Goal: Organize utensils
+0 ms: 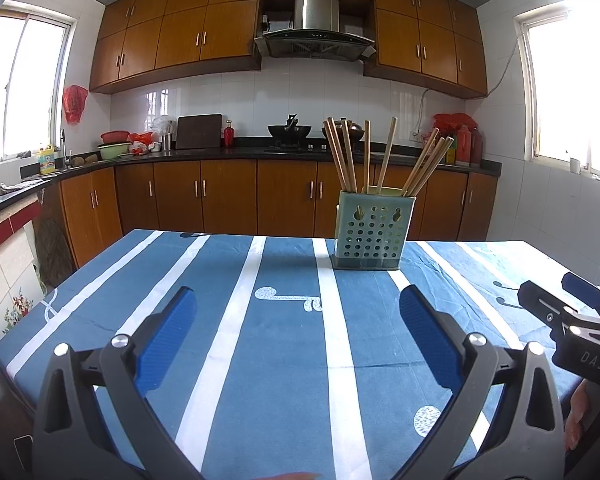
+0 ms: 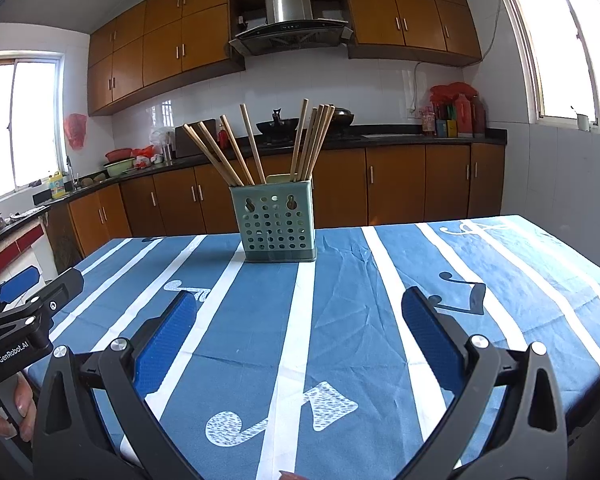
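Both grippers are hovering low over the table (image 1: 100,280) with nothing in them. The left gripper (image 1: 298,300) has its blue-padded fingers (image 1: 168,332) spread wide apart, and the right gripper (image 2: 300,304) is spread just as wide, only tablecloth showing between the pads. The chopsticks (image 1: 380,156) are all standing in the pale green perforated holder (image 1: 370,236), which sits upright on the far half of the table, well apart from both grippers; the sticks fan out in a few loose bunches, some leaning left, some right. The cloth is blue with white stripes and white and dark music-note shapes on it. Readable writing: from the left wrist view the other gripper's body at the right edge says "DAS" (image 1: 592,360), and from the right wrist view the neighbouring gripper at the left edge reads "GenRobot.AI" (image 2: 14,352). A hand (image 2: 20,408) shows under that one, gripping the handle. Behind it all is a kitchen counter with a wok (image 1: 289,131) on the stove and a yellow bottle (image 1: 47,159) by the sink, label too small to read.
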